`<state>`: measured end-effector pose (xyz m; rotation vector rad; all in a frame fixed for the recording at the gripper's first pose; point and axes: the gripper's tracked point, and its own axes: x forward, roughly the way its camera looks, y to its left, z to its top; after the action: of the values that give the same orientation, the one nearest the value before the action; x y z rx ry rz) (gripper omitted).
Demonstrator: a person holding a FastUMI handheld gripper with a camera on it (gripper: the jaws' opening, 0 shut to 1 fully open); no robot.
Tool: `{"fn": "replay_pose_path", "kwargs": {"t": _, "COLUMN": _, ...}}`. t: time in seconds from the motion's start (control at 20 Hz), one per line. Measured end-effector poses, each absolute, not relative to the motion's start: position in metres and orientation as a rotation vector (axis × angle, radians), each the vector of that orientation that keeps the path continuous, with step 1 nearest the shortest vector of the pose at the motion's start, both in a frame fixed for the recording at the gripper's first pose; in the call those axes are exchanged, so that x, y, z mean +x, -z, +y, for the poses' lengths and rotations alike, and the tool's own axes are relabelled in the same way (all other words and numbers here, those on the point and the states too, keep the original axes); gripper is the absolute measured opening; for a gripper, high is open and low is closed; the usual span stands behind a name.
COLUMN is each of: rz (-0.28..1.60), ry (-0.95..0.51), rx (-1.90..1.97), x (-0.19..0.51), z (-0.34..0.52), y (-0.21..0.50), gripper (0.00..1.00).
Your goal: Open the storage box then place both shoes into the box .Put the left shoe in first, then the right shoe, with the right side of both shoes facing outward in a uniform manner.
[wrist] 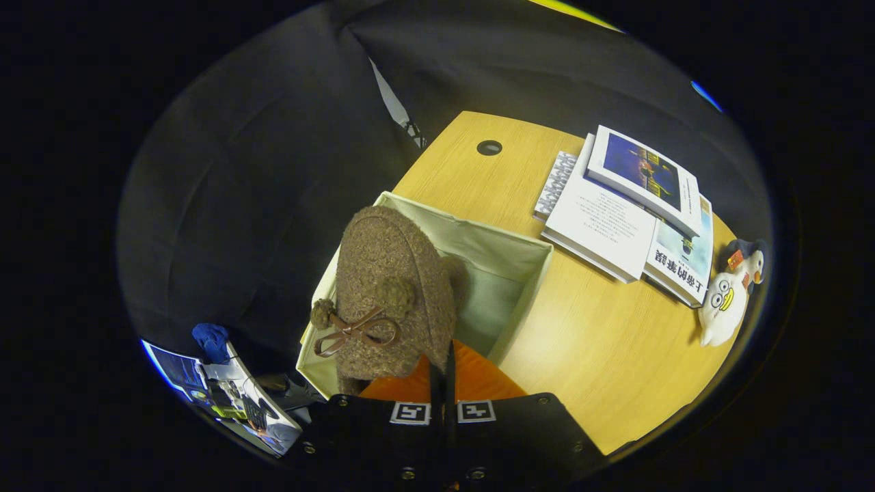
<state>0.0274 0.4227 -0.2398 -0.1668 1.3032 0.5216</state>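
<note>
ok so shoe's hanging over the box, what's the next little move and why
Probably lower it straight down and release. The tool is shut on the brown fuzzy shoe, which hangs over the open storage box; the part of the box floor in sight looks bare.

A stack of books [629, 212] and a plush penguin [731, 294] lie on the wooden table [601, 355].
</note>
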Motion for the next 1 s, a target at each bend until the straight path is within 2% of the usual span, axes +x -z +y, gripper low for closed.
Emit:
{"fn": "replay_pose_path", "kwargs": {"t": 0.25, "rz": 1.315, "ry": -0.502, "rx": -0.181, "x": 0.033, "z": 0.433, "y": 0.256, "gripper": 0.01}}
{"fn": "replay_pose_path", "kwargs": {"t": 0.35, "rz": 1.316, "ry": -0.542, "rx": -0.171, "x": 0.029, "z": 0.442, "y": 0.258, "gripper": 0.03}}
{"fn": "replay_pose_path", "kwargs": {"t": 0.6, "rz": 1.239, "ry": -0.582, "rx": -0.234, "x": 0.032, "z": 0.42, "y": 0.244, "gripper": 0.99}}
{"fn": "replay_pose_path", "kwargs": {"t": 0.85, "rz": 1.156, "ry": -0.536, "rx": -0.191, "x": 0.042, "z": 0.375, "y": 0.21, "gripper": 0.99}}
{"fn": "replay_pose_path", "kwargs": {"t": 1.0, "rz": 1.039, "ry": -0.492, "rx": -0.125, "x": 0.055, "z": 0.342, "y": 0.178, "gripper": 1.0}}
